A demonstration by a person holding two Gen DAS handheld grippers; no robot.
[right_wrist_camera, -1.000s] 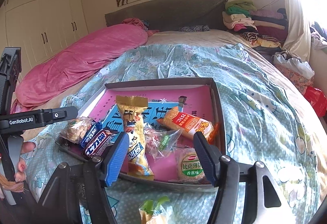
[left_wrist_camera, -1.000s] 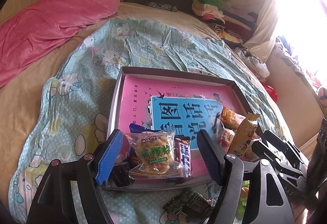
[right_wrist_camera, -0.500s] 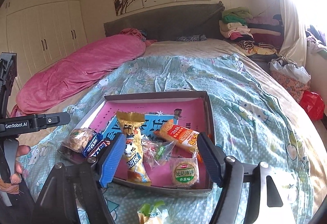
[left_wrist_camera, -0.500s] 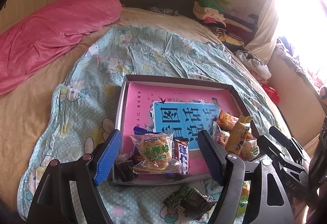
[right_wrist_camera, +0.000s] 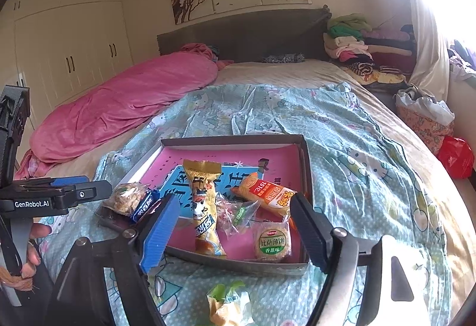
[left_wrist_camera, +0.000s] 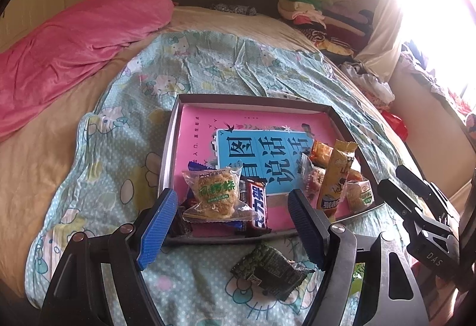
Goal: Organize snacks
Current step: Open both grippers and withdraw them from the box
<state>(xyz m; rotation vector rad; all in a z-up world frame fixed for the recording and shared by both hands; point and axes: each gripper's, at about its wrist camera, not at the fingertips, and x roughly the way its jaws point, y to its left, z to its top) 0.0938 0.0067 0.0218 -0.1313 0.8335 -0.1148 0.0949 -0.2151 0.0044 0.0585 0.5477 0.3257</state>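
Note:
A shallow box [left_wrist_camera: 174, 129] with a pink and blue printed bottom lies on the bedspread and holds several snacks. In the left wrist view a clear cake packet [left_wrist_camera: 215, 192] and a red-brown chocolate bar [left_wrist_camera: 257, 207] lie in its near corner. A dark green packet [left_wrist_camera: 267, 269] lies on the bedspread in front of it. My left gripper [left_wrist_camera: 230, 193] is open above them, holding nothing. My right gripper [right_wrist_camera: 235, 198] has its jaws opening, nothing pressed between them. Beyond it lie a long yellow packet [right_wrist_camera: 203, 207], an orange packet [right_wrist_camera: 267, 195], a round cracker packet [right_wrist_camera: 270, 242] and a green-yellow packet [right_wrist_camera: 229, 305] outside the box [right_wrist_camera: 306, 165].
The box sits on a light blue cartoon bedspread [left_wrist_camera: 125, 147]. A pink duvet [right_wrist_camera: 125, 105] lies along the left, and folded clothes [right_wrist_camera: 357, 43] are stacked by the headboard. The left tool's black body [right_wrist_camera: 35, 201] and a person's hand [right_wrist_camera: 29, 248] show at the left edge.
Both views have drawn back and risen a little from the box, so more bedspread shows in front. The right jaws have spread wider. The snacks have not moved.

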